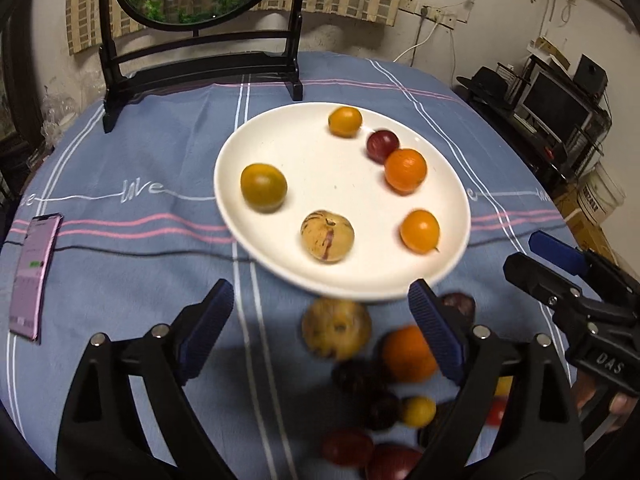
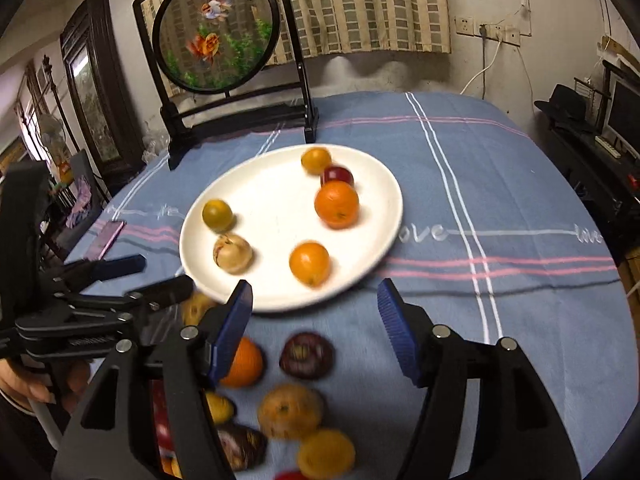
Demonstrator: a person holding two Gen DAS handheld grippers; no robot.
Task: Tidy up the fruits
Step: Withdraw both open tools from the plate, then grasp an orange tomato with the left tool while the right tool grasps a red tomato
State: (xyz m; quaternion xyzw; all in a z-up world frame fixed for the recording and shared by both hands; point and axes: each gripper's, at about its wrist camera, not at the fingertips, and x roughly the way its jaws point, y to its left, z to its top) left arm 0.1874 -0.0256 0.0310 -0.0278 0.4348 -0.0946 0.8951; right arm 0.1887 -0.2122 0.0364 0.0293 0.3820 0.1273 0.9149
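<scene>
A white plate [image 1: 280, 152] on the blue tablecloth holds several fruits: a green-yellow citrus [image 1: 263, 187], a striped pale melon [image 1: 327, 235], an orange [image 1: 405, 170], a dark red plum [image 1: 382, 145] and small orange fruits. The plate shows in the right wrist view [image 2: 276, 208] too. Loose fruits lie on the cloth in front of the plate, among them a pale melon [image 1: 335, 328], an orange [image 1: 408, 354] and a dark purple fruit [image 2: 306, 354]. My left gripper [image 1: 320, 336] is open and empty above this pile. My right gripper [image 2: 316, 332] is open and empty beside it.
A black framed round fish screen [image 2: 216, 32] stands at the table's back. A phone [image 1: 34, 276] lies at the left edge of the cloth. Shelves with a monitor [image 1: 560, 104] stand to the right of the table.
</scene>
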